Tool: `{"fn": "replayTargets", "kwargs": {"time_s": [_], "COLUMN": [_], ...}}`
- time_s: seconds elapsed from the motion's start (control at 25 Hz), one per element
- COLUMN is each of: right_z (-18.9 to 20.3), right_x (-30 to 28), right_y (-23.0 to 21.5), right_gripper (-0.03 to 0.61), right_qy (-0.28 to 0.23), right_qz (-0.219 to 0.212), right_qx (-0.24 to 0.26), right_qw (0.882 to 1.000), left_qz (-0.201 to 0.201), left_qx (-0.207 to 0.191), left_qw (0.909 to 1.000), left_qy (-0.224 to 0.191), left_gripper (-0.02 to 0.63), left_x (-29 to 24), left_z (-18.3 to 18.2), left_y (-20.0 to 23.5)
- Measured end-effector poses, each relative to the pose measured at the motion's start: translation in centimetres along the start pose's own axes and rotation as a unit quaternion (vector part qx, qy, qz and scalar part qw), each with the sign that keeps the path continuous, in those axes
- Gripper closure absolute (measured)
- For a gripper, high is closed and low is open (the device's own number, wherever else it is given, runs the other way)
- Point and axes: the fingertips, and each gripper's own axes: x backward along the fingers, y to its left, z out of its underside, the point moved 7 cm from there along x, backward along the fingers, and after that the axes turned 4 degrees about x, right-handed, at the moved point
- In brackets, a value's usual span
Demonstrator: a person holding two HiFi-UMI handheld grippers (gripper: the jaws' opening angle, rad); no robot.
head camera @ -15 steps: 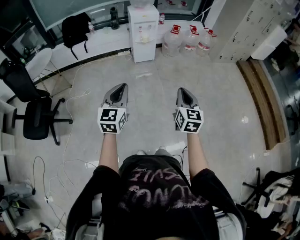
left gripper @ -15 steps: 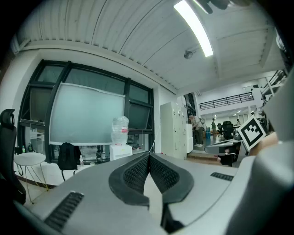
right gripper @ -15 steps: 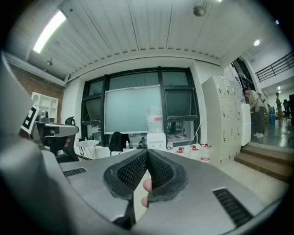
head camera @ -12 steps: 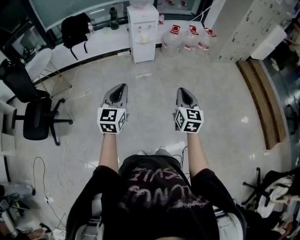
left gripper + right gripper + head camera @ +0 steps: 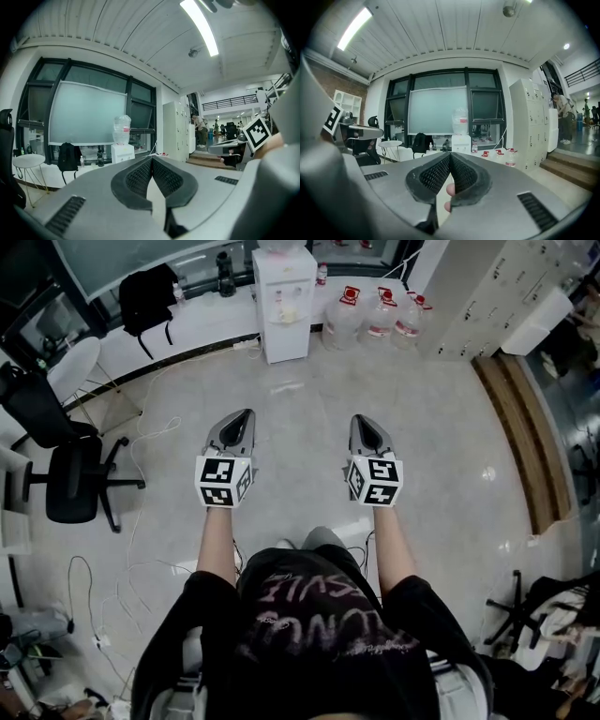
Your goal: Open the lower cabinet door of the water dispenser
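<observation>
The white water dispenser (image 5: 285,304) stands against the far wall ledge, with a clear bottle on top; it also shows in the left gripper view as the dispenser (image 5: 122,152) and in the right gripper view as the dispenser (image 5: 461,143). Its lower cabinet door faces me and looks closed. Both grippers are held out over the floor, far short of it. My left gripper (image 5: 246,412) has its jaws together with nothing between them. My right gripper (image 5: 360,418) is likewise shut and empty.
Several large water bottles (image 5: 380,319) stand on the floor right of the dispenser. A black backpack (image 5: 152,296) hangs on the ledge at left. Black office chairs (image 5: 75,479) and loose cables (image 5: 141,442) lie at left. White lockers (image 5: 492,296) and wooden steps (image 5: 525,442) line the right.
The view has shifted slightly: dispenser and bottles sit a little higher in the frame, and one foot has stepped forward. Both grippers keep their pose.
</observation>
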Motion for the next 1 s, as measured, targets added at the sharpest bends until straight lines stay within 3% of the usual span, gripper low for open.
{"fn": "replayTargets", "kwargs": {"time_s": [0.44, 1.0], "right_z": [1.3, 0.0], "right_x": [-4.9, -20.3], "right_y": [-2.5, -11.4], "right_gripper": [0.566, 0.566], "right_qy": [0.022, 0.025], "right_qz": [-0.001, -0.043], "right_qx": [-0.007, -0.032], "right_qw": [1.0, 0.998], "left_qz": [-0.002, -0.031], "left_qx": [0.015, 0.012], "left_qw": [0.9994, 0.9977], "left_qy": [0.032, 0.059], "left_gripper": [0.603, 0.603], "left_x": [-5.1, -20.9], "left_z": [1.9, 0.3], "left_y": [1.5, 4.0]}}
